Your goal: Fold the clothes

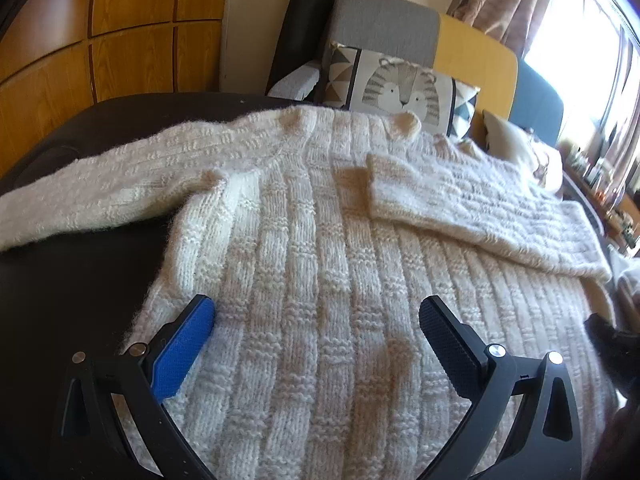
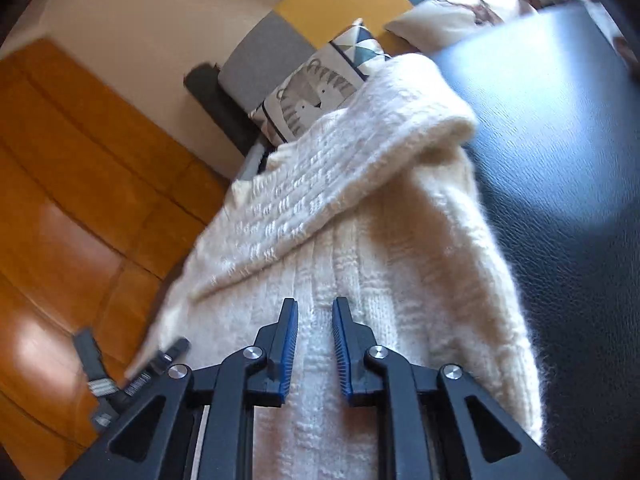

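A cream chunky-knit sweater (image 1: 320, 220) lies flat on a dark leather surface (image 1: 60, 280). One sleeve (image 1: 480, 208) is folded across its body, and the other sleeve (image 1: 100, 184) stretches out to the left. My left gripper (image 1: 316, 304) hovers open and wide over the sweater's lower body, with nothing between its fingers. In the right wrist view the sweater (image 2: 360, 220) shows its folded sleeve (image 2: 340, 168) ahead. My right gripper (image 2: 315, 302) sits low over the knit with a narrow gap between its blue pads (image 2: 290, 344). No fabric is pinched between them.
A tiger-print cushion (image 1: 400, 88) leans on a grey, yellow and blue sofa back (image 1: 472, 52) behind the sweater. Wooden cabinet doors (image 1: 100, 40) stand at the left. A bright window with curtains (image 1: 580, 40) and a cluttered sill (image 1: 600, 184) lie to the right.
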The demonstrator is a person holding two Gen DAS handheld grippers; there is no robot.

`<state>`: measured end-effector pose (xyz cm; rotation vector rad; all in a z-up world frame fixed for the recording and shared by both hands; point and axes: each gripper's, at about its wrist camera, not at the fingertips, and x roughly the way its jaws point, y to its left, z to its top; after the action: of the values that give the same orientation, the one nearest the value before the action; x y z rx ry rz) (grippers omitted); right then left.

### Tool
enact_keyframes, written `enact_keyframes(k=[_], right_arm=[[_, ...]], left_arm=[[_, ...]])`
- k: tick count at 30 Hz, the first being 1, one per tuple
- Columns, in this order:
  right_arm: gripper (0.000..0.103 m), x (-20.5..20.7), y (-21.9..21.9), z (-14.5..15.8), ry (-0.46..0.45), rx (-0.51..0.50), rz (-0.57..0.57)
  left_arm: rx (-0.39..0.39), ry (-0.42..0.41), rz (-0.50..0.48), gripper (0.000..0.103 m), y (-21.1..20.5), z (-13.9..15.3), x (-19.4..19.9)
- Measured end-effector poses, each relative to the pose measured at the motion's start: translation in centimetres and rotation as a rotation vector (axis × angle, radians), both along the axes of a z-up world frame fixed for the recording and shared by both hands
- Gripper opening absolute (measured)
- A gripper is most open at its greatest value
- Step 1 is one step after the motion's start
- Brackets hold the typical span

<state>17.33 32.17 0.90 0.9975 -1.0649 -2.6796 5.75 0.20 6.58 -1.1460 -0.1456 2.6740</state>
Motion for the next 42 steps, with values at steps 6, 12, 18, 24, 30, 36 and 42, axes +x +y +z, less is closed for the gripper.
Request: enact_keyframes(k=[6,12,18,24,30,36,42], right_arm=[[0.017,0.1,0.0,-0.2,0.015,0.003,0.001],[0.017,0.2,-0.5,0.3,0.002,0.038,-0.004],[0.025,-1.6,-5.3,3.4,-0.093,0.453,0.007],[0.027,-3.8,-7.2,2.7,-0.162,0.590,0.022],[0.028,-3.3,-7.1,2.2,-0.134,0.588,0.011],[0.028,-2.8,-7.3,2.3,-0.119,0.585,0.006],[0.029,-2.7,-6.3,2.2,-0.103,0.514,0.013]], left_arm=[[-0.086,-0.004,0.011,0.103,1.3,-0.2,-0.1],[-0.169,-0.029,0.016,0.103,2.2,-0.2,-0.3],[-0.216,-0.034,0.024,0.103,2.6,0.0,-0.2],[-0.178,-0.064,0.016,0.103,2.0,-0.1,-0.5],[-0.180,-0.068,0.016,0.103,2.2,-0.1,-0.4],[-0.180,-0.073,0.016,0.103,2.3,0.0,-0.5],[-0.178,-0.076,0.017,0.103,2.2,0.0,-0.7]])
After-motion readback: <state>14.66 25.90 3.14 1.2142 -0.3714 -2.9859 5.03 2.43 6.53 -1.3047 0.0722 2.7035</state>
